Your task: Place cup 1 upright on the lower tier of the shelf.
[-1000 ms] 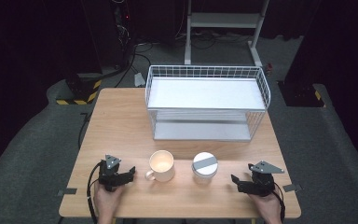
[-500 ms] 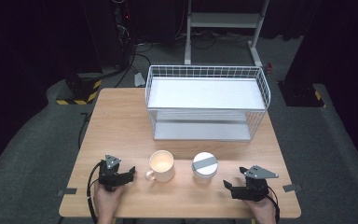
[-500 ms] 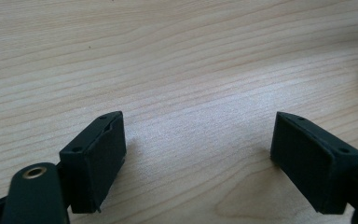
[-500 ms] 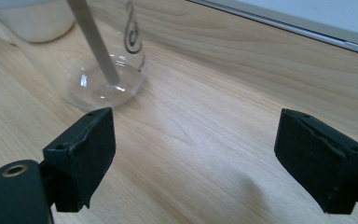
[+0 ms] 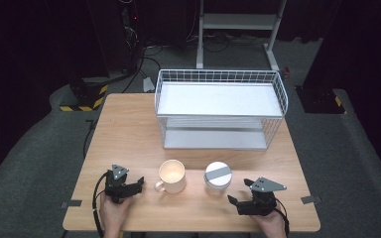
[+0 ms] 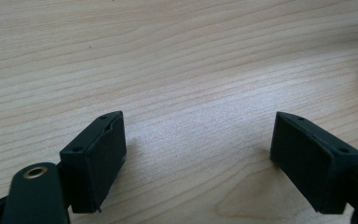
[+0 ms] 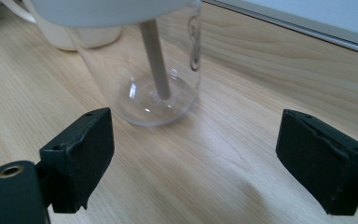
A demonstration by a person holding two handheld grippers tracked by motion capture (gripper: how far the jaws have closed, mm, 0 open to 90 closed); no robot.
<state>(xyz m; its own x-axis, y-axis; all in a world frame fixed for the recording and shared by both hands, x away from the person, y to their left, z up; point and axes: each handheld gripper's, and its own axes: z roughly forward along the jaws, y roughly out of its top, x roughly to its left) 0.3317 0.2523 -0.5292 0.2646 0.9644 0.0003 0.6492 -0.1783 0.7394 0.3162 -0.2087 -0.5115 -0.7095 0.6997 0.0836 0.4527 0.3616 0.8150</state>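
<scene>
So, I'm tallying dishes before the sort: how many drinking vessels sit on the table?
2. A cream mug stands near the front edge, and a clear lidded jar stands just to its right, ahead of the right gripper.

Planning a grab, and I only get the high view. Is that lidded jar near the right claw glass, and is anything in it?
Observer: Clear glass jar; a pale rod runs from the lid down to its bottom, nothing else inside.
Operator: Is the right claw on it?
Observer: No. The right claw has just been opening its jaws; nothing is between them, and the jar stands ahead, apart.
Operator: And the left claw?
Observer: The left claw is open, nothing between its jaws.
</scene>
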